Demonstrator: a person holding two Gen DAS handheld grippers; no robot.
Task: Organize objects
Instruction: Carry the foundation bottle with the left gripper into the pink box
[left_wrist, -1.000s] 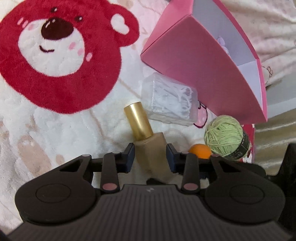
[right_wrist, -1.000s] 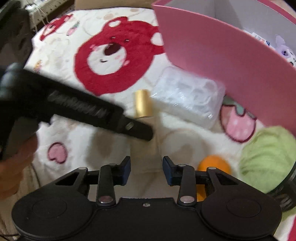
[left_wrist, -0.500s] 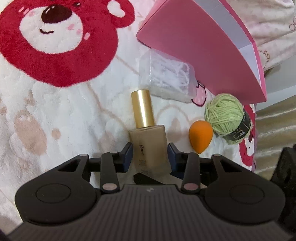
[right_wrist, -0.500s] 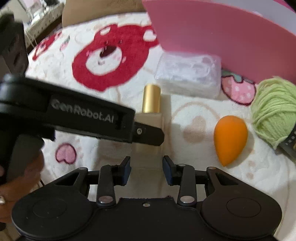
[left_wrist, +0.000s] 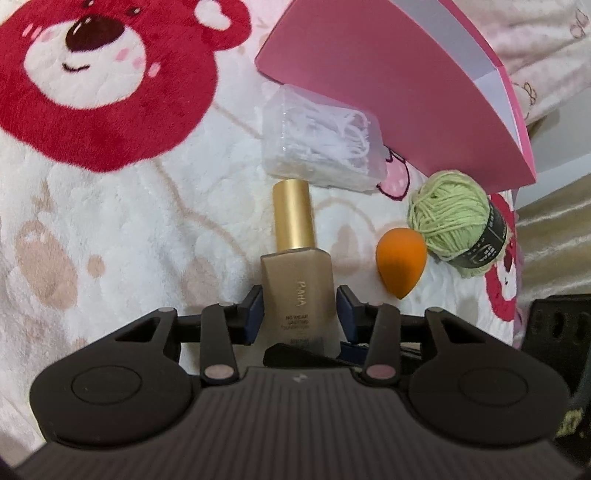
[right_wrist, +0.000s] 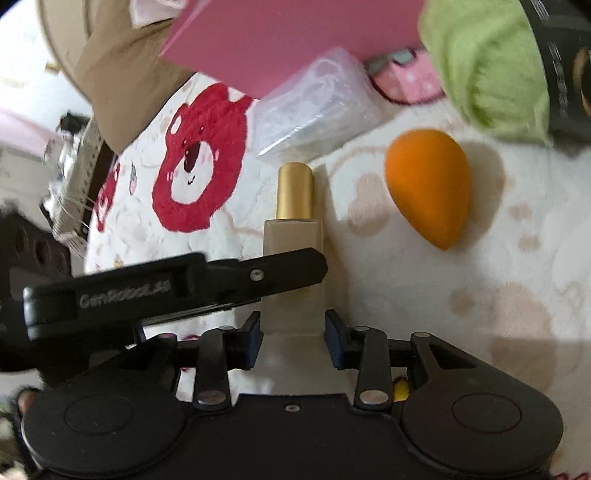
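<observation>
Two grippers meet on one object, a foundation bottle (left_wrist: 297, 273) with a gold cap, in what reads as a hand-to-hand transfer during tidying.

Left gripper (left_wrist: 299, 306): the bottle's body stands between its jaws. They have just been opening, and a thin gap shows at the right pad, so the grip appears released or nearly so.

Right gripper (right_wrist: 291, 328): its jaws are clenched on the bottle's base end, one blue pad against each side face. In the right wrist view, one finger of the left gripper crosses the body just ahead of these pads, so the two grips sit at right angles to each other.

Key relation: the bottle's long axis runs straight ahead from both cameras, base toward the jaws and cap pointing away. The right hand has the lower hold and is judged the one to carry it on. Whether the bottle rests on the blanket (left_wrist: 110, 240) or hangs just above it cannot be told.

Destination, as a judgement: the pink box (left_wrist: 388, 85), which lies beyond the cap and to the right. A clear packet of white picks (left_wrist: 321, 147) lies between cap and box. An orange sponge (left_wrist: 400, 258) and a green yarn ball (left_wrist: 447, 218) lie to the right, touching each other.
</observation>
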